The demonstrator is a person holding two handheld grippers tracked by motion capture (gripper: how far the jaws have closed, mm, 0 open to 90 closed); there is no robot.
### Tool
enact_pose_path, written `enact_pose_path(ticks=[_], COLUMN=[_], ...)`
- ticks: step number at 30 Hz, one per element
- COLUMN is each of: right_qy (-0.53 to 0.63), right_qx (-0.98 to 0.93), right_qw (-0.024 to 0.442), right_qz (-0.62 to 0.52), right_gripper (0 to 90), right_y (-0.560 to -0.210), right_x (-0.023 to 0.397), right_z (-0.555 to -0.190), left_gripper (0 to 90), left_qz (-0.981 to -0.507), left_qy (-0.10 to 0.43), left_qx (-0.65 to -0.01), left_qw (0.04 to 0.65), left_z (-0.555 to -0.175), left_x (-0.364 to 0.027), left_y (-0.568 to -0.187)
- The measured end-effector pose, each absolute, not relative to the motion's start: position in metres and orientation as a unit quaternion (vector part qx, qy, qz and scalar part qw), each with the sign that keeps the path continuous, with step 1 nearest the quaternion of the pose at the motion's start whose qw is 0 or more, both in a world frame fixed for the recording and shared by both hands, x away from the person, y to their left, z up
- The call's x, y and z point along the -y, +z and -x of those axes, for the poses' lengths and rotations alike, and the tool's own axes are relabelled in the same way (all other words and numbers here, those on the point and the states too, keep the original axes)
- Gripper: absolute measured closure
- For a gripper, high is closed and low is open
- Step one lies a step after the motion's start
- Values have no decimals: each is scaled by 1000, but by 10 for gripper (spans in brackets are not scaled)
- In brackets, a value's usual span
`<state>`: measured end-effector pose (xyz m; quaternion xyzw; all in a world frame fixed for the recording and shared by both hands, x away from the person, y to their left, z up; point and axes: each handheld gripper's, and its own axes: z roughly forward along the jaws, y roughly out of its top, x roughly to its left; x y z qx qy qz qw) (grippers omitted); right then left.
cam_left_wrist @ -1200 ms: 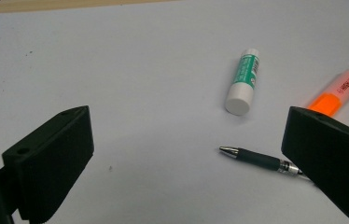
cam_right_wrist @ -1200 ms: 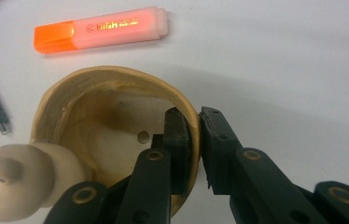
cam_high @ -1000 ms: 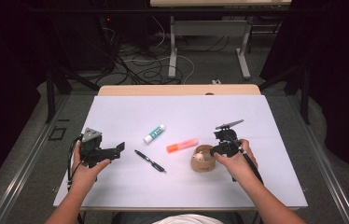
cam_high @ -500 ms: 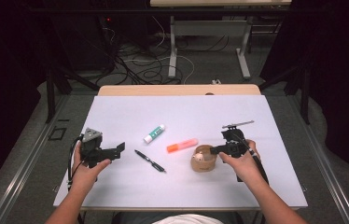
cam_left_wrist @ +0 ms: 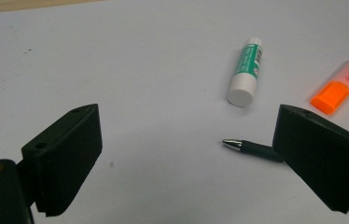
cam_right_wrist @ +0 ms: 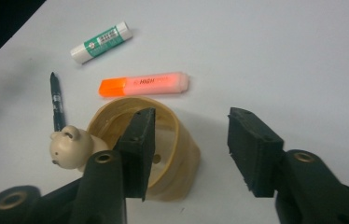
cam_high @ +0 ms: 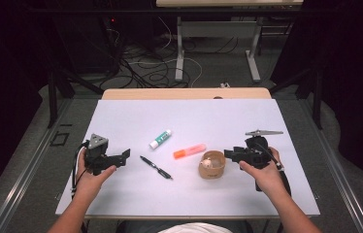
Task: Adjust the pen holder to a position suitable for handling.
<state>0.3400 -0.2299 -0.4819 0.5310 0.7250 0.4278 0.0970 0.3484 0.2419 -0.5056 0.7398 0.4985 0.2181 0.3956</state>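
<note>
Since the earlier frames the right gripper (cam_high: 229,155) has lowered toward the tan cup (cam_high: 212,165) with the bear figure (cam_right_wrist: 70,148) on its rim — its jaws parted, one over the cup's mouth, one outside the wall. The left gripper (cam_high: 125,156) has stayed put, jaws wide and empty. On the white table (cam_high: 218,116) the glue stick (cam_high: 160,139), orange highlighter (cam_high: 189,151) and black pen (cam_high: 156,167) lie unmoved.

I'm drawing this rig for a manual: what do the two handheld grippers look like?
Both are black. The left gripper carries a grey three-cornered plate on top and trails a black cable. The right gripper has a flat grey plate too. Each ends in two blocky black jaws with ribbed inner faces. Forearms are bare, no sleeves.
</note>
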Motion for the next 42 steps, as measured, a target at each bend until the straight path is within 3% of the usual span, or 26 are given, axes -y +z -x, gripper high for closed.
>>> enact_pose_path(ticks=[3, 13, 33, 42], right_qy=[443, 427, 439, 438], right_qx=[-720, -736, -735, -736], right_qw=[107, 183, 217, 213], right_qz=[-523, -493, -469, -471], right_gripper=[442, 358, 223, 219], right_y=[-487, -506, -510, -511], right_x=[238, 257, 255, 254], right_z=[-339, -343, -344, -345], left_gripper=[162, 162, 176, 194], left_qz=[-745, -753, -793, -809], left_qy=[222, 220, 213, 189], left_qx=[-494, -479, -406, -382], left_qw=[390, 394, 402, 405], left_z=[-348, -347, -356, -368], left_x=[-241, -235, -191, -162], left_y=[-506, -505, -490, -486])
